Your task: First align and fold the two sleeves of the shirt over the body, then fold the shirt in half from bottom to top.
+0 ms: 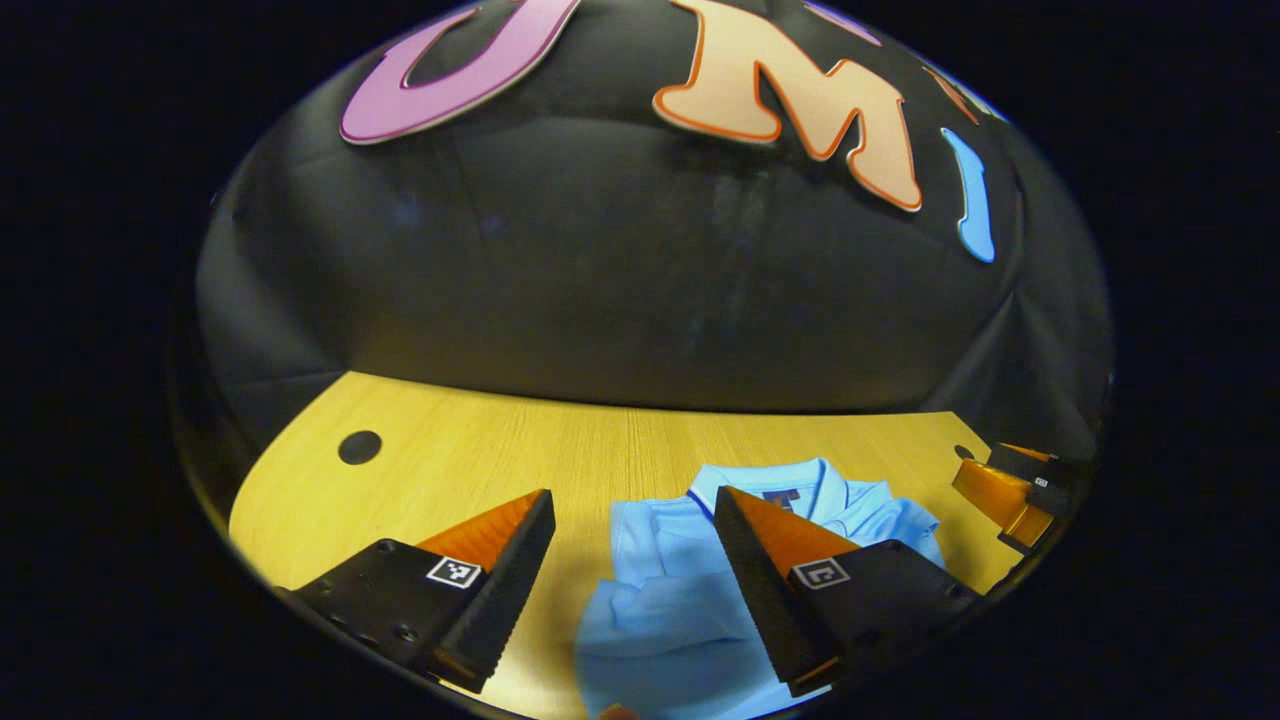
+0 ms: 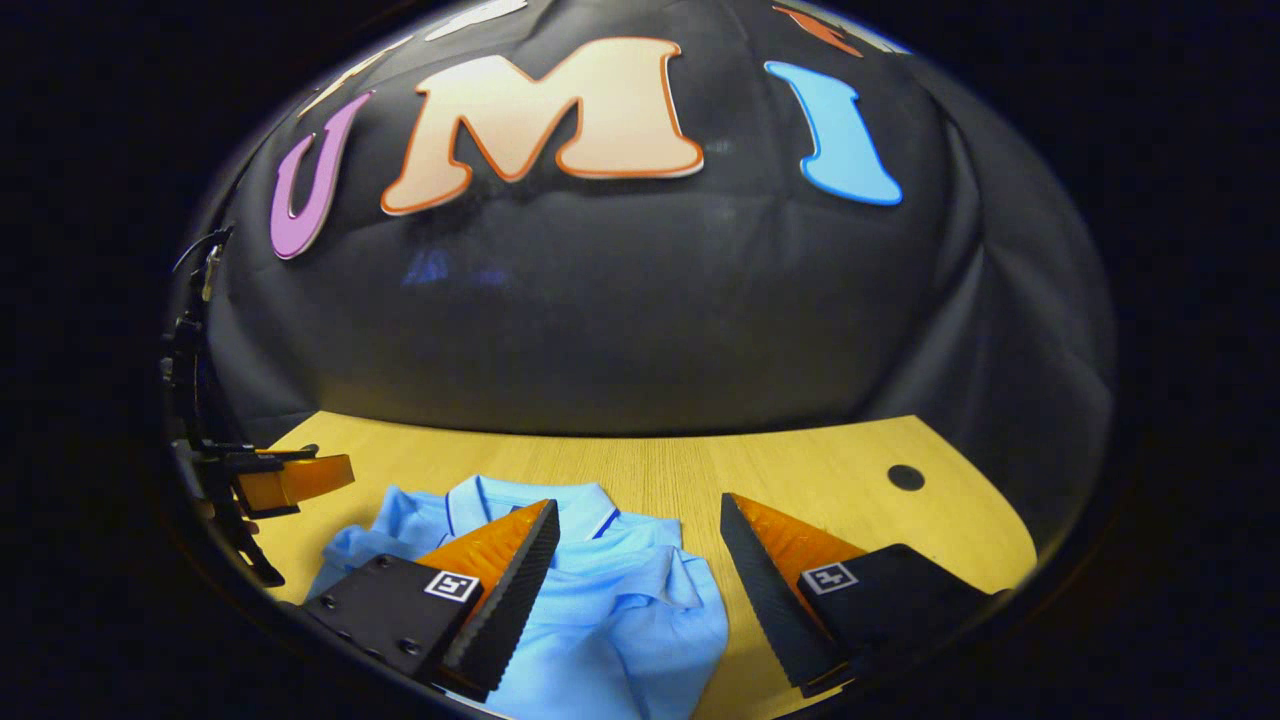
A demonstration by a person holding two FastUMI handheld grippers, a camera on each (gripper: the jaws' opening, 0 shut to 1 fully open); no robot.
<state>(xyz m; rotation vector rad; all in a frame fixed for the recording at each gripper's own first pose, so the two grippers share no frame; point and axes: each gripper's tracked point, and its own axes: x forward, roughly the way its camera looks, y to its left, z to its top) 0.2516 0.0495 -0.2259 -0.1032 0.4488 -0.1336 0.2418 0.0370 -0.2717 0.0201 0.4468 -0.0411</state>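
A light blue polo shirt (image 1: 670,600) lies on the wooden table (image 1: 480,450), its collar (image 1: 790,485) toward the booth wall and a sleeve folded in over the body. My left gripper (image 1: 635,505) hovers open above the shirt's left side, nothing between its fingers. In the right gripper view the same shirt (image 2: 620,610) lies low in the middle, collar (image 2: 520,495) at the far end. My right gripper (image 2: 640,510) is open over the shirt's right edge, holding nothing. Each view also catches the other gripper (image 1: 1010,490) (image 2: 290,480) off to the side.
The table (image 2: 800,460) has a round cable hole (image 1: 359,447) at its far left and another hole (image 2: 905,477) at its far right. The black booth wall rises right behind the table's back edge.
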